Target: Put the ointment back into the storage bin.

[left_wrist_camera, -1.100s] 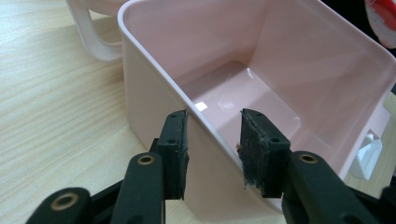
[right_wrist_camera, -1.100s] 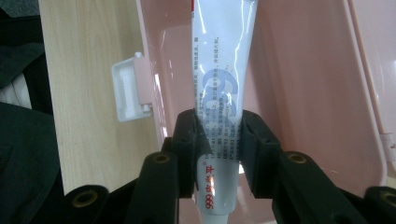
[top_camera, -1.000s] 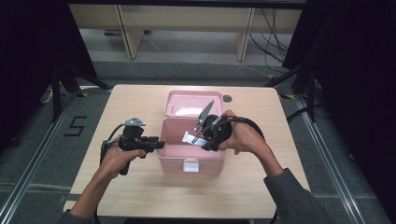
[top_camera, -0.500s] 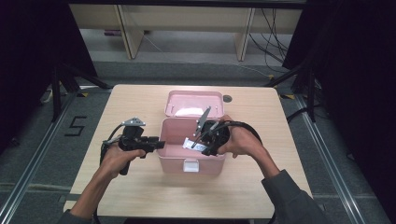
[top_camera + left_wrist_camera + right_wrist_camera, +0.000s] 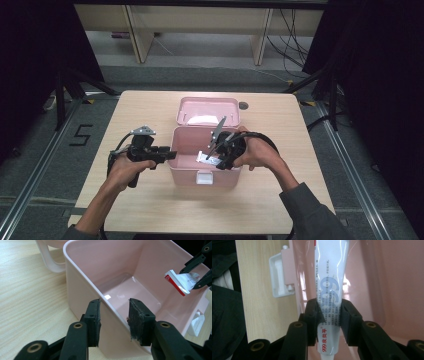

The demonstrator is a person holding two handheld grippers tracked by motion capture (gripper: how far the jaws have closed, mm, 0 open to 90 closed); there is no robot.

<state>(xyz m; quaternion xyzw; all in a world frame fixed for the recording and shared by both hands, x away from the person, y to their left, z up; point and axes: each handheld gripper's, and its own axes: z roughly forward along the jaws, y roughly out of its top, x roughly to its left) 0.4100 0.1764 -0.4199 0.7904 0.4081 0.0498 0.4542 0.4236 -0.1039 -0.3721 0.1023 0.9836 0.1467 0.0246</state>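
Note:
A pink plastic box (image 5: 205, 176) stands open in the middle of the table, its lid (image 5: 207, 111) folded back behind it. My left gripper (image 5: 171, 154) comes in level from the left. In the left gripper view it (image 5: 114, 317) straddles the box's near wall (image 5: 82, 277), one pad outside and one inside, shut on that wall. My right gripper (image 5: 216, 156) points down into the box from the right and is shut on a white tube (image 5: 329, 277) with blue and red print. The tube (image 5: 180, 281) hangs above the bare box floor.
The box's white latch (image 5: 280, 277) hangs on its front wall, facing the person. A white handle (image 5: 48, 261) lies on the table beside the box. A small dark disc (image 5: 243, 105) sits near the table's far edge. Bare wood lies left, right and in front of the box.
My right gripper has sunk a little with the tube, lower into the box. The left gripper and the box have stayed put.

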